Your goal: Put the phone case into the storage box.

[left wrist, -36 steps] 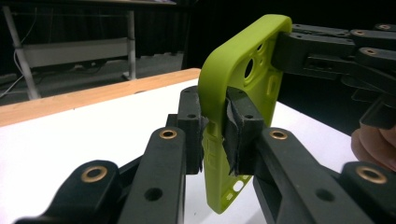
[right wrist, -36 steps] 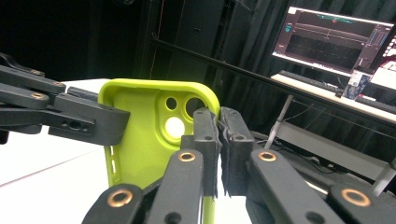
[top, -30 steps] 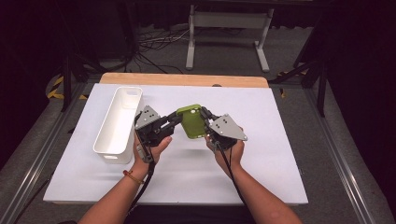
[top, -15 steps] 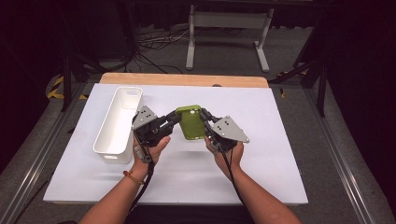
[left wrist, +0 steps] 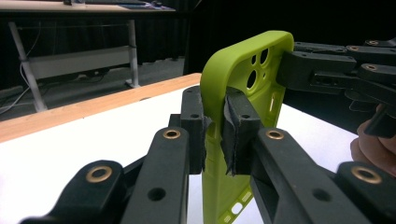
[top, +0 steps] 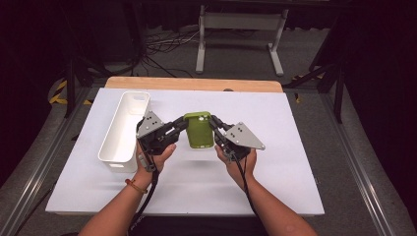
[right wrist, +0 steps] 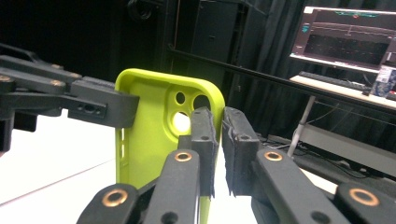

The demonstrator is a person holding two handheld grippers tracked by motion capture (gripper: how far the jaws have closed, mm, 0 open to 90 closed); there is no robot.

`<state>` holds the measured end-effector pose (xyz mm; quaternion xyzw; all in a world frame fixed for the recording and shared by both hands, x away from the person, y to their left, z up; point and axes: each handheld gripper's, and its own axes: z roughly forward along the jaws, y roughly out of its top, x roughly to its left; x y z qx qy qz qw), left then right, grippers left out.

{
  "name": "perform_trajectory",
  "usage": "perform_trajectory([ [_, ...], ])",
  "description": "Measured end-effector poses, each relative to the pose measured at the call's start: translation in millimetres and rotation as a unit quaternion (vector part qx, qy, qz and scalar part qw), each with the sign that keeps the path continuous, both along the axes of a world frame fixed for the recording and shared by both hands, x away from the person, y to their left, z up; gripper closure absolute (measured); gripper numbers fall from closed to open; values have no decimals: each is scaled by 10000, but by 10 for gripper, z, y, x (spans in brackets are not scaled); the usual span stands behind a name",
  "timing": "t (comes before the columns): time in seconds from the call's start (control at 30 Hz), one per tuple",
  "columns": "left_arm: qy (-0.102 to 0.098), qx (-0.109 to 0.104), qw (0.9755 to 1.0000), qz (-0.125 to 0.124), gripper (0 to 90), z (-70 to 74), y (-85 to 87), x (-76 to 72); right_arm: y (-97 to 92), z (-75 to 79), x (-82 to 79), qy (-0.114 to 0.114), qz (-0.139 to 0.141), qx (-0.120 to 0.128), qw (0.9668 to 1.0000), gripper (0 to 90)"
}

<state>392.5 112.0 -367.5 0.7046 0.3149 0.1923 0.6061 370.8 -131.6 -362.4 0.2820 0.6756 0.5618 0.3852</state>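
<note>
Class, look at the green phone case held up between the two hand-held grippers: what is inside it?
Nothing: the green phone case is an empty shell, its inner face bare, with camera holes open through it. Its lower end is covered by the jaws.

Bare forearms, no sleeves, and a thin orange-red band circles the left wrist [top: 132,185]. Each hand carries a black claw: the left claw [top: 177,129] and right claw [top: 216,129] both wear a grey three-cornered plate dotted with small dark marks. Black cables trail back along both arms. Up close, the jaw links are matte black with brass-coloured rivets, and the pads look rough and worn.
</note>
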Motion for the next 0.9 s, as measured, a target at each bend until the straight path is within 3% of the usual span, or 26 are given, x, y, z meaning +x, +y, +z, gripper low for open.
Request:
perform_trajectory([
  [0.1, -134, 19, 9999, 7, 806, 14, 50, 1, 15, 6, -10, -10, 102, -67, 9999, 819],
  [0.33, -97, -37, 9999, 22, 809, 22, 119, -4, 41, 29, -28, -1, 288, -172, 9994, 808],
  [0.9, -318, 24, 9993, 192, 810, 62, 259, -29, -71, 15, -88, 196, 368, -276, 9987, 627],
])
